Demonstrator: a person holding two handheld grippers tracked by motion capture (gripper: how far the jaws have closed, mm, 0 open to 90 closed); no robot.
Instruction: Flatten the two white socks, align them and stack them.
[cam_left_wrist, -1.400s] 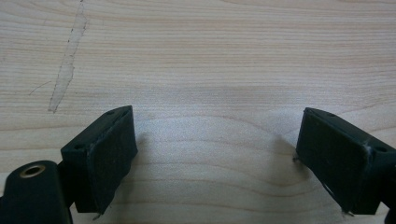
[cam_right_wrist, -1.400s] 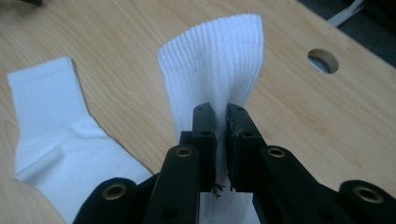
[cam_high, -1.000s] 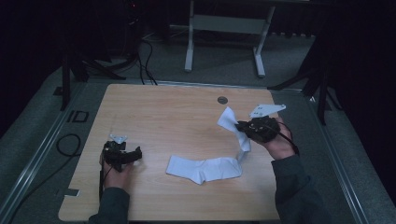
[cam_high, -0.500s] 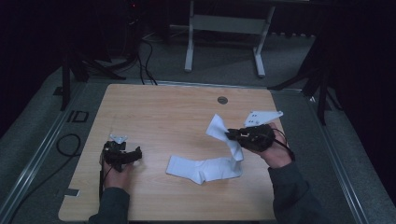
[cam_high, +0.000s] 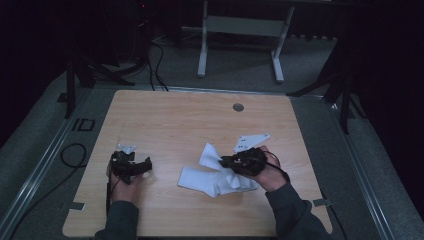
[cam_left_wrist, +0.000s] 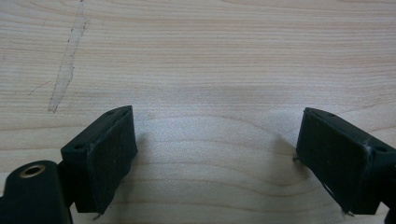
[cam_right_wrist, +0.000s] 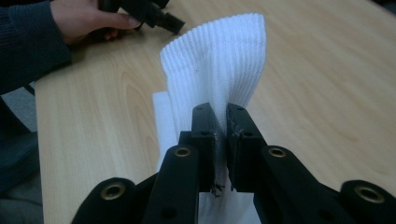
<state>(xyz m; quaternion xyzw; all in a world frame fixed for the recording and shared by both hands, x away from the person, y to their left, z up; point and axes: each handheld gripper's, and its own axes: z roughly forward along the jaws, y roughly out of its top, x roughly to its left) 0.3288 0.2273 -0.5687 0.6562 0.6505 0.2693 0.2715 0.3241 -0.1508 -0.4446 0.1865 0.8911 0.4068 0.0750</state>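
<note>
A white ribbed sock (cam_high: 215, 179) lies near the front middle of the wooden table (cam_high: 190, 120), one end lifted and folded back over the rest. My right gripper (cam_high: 223, 161) is shut on that lifted cuff; in the right gripper view the sock (cam_right_wrist: 219, 65) stands up from between the closed jaws (cam_right_wrist: 219, 135). My left gripper (cam_high: 145, 164) rests low over the table's front left, held by a hand. Its pads (cam_left_wrist: 112, 149) stand wide apart over bare wood in the left gripper view, with nothing between them.
A small round grommet (cam_high: 238, 107) sits near the table's far edge. A metal stand (cam_high: 240, 45) and cables (cam_high: 155, 55) are on the floor beyond the table. In the right gripper view the other hand (cam_right_wrist: 88, 18) and its gripper show at the top left.
My right gripper has carried the sock's cuff leftwards and down, folding it over the part that lies on the table. The left gripper has stayed where it was.
</note>
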